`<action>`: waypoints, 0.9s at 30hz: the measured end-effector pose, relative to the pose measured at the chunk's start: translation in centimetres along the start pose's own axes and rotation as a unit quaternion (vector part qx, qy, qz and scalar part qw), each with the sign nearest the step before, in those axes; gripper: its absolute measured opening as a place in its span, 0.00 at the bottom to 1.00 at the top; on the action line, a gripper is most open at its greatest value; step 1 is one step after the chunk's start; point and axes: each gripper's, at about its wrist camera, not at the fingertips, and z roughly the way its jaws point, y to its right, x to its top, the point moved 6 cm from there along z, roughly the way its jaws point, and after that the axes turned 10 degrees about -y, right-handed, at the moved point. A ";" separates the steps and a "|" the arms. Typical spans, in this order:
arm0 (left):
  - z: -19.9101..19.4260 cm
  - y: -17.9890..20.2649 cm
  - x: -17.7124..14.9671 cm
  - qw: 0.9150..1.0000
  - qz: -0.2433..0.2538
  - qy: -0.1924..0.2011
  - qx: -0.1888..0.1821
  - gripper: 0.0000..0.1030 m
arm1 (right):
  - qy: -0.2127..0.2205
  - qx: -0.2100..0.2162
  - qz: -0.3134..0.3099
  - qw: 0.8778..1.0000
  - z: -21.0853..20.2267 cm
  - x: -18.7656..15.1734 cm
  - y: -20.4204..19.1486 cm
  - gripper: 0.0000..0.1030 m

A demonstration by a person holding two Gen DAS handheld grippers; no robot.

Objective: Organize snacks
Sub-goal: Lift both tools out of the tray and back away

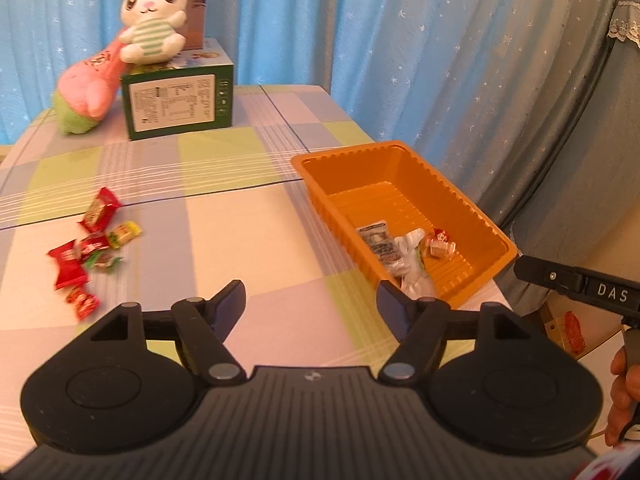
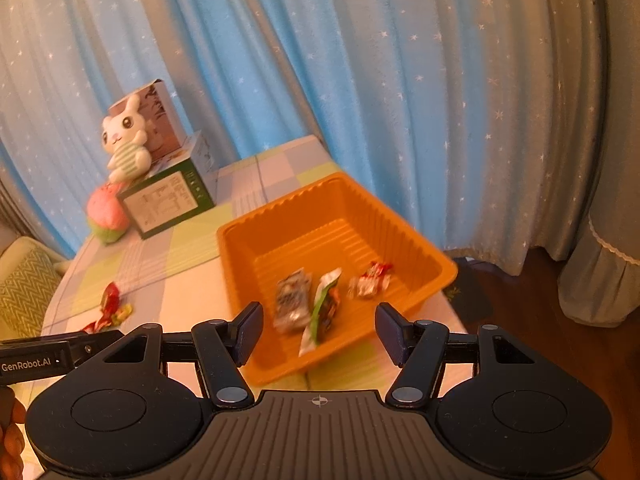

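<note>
Over table (image 1: pixel 248 216), both tools (image 1: pixel 311 305) (image 2: pixel 319 330) seemingly hover agape.

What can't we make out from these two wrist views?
- Print on the snack wrappers on the table: left wrist view, motion blur and too small.
- Near corner of the orange tray: left wrist view, the left gripper finger covers it.
- Snacks in the tray: right wrist view, blurred; the count is unclear.
- Label text on the green box: too small in both views.
- Right gripper: open, nothing between its fingers.
</note>
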 end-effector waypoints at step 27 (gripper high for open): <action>-9.4 -11.7 -7.8 0.995 -0.069 0.020 0.071 0.74 | -0.024 0.053 -0.075 0.995 -1.4 -5.5 -11.7 0.62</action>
